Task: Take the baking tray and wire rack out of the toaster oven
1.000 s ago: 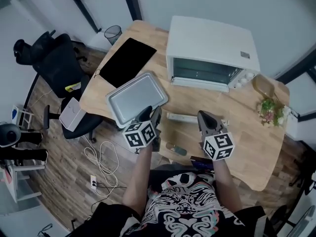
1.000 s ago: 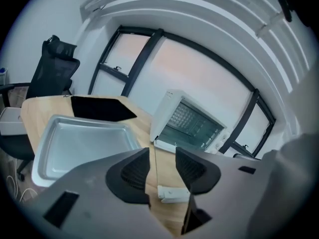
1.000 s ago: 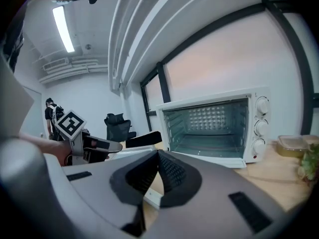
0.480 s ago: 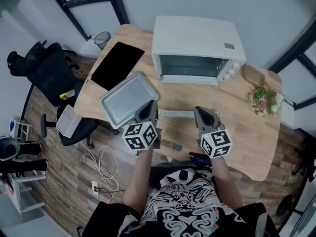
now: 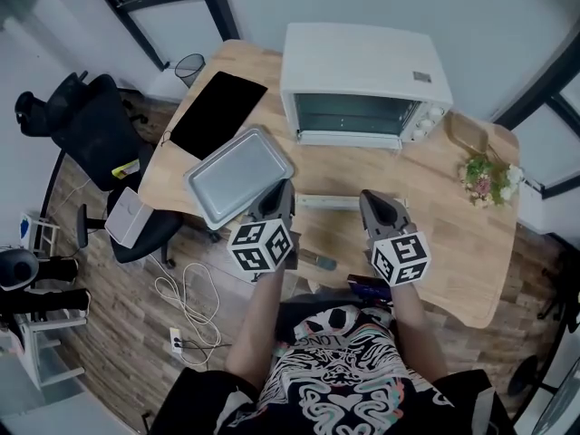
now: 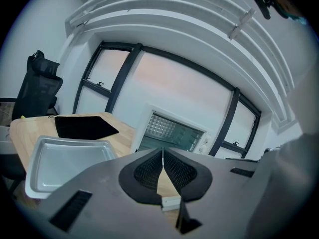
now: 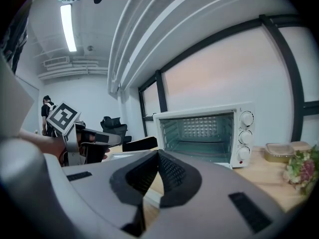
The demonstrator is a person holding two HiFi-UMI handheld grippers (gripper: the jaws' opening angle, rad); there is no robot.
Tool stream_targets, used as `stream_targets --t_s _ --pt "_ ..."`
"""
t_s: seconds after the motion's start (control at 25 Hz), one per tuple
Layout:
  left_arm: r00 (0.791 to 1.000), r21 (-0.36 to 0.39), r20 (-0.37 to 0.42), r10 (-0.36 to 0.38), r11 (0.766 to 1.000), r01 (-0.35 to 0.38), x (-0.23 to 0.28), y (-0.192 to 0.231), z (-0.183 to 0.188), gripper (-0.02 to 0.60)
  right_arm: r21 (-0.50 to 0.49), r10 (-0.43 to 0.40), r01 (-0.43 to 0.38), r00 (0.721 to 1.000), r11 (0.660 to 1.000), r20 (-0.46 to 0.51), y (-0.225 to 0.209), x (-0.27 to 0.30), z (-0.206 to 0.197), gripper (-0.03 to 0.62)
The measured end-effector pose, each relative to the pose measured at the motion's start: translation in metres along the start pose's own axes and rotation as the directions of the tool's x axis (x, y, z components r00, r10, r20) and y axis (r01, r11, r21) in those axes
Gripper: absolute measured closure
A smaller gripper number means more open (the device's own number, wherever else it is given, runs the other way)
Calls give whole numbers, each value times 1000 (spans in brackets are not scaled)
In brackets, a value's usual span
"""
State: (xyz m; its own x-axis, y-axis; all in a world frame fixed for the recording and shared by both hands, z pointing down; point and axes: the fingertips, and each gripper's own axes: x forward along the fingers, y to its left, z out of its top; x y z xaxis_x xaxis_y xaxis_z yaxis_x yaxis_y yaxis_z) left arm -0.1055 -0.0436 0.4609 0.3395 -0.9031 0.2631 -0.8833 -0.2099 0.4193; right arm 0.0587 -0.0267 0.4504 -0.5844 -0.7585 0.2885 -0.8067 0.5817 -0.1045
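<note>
Left gripper (image 5: 282,187), lifted off baking tray (image 5: 237,175), and right gripper (image 5: 368,196) hover closed over table (image 5: 435,220).

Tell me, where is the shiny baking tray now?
In the head view, the baking tray lies at the left of the wooden table, between the black mat and the left gripper, left of the toaster oven.

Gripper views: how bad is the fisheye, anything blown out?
Left gripper view: heavy fisheye, black vignetted corners, window frames bowed, baking tray sharp. Right gripper view: same bowing, ceiling light blown out, toaster oven crisp. Head view: evenly lit, table edges curve mildly.
</note>
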Motion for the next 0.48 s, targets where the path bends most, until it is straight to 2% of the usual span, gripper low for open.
stream_targets --t_s 0.48 --pt "1000 -21 -13 -2 1000 1 -1 2 -8 560 -16 2 -3 1000 1000 -10 4 -6 -3 594"
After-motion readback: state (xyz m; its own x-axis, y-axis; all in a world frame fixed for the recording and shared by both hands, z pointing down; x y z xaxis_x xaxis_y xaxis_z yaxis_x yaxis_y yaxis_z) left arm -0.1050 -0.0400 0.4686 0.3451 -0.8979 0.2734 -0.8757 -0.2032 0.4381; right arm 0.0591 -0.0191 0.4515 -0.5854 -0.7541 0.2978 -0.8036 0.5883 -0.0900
